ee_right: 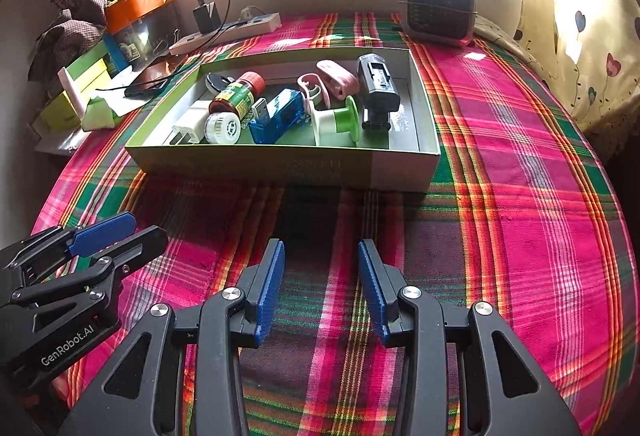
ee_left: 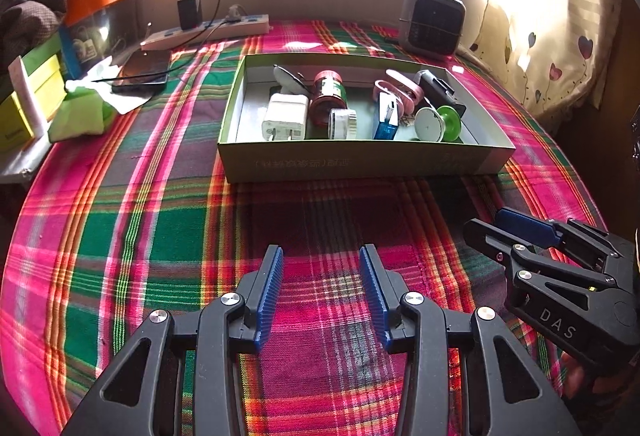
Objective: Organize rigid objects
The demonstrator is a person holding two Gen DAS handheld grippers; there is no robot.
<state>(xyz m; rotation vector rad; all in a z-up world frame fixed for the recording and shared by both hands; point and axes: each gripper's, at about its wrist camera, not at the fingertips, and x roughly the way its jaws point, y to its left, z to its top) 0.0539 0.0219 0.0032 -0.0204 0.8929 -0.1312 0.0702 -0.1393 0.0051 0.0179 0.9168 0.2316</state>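
Both grippers' fingers [ee_left: 272, 292] [ee_right: 370, 288] spread, empty, apparently above the cloth [ee_left: 160, 236], box [ee_left: 360, 164] ahead.

Both wrist views, left and right side by side, look steeply down over plaid cloth [ee_left: 160, 236], sharing the far box [ee_right: 280, 166].

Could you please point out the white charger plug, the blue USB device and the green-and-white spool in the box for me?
white charger plug [ee_left: 285, 116]: left wrist view, on its broad top face.
blue USB device [ee_right: 280, 114]: right wrist view, on its translucent blue body.
green-and-white spool [ee_left: 429, 124]: left wrist view, on its white end disc.
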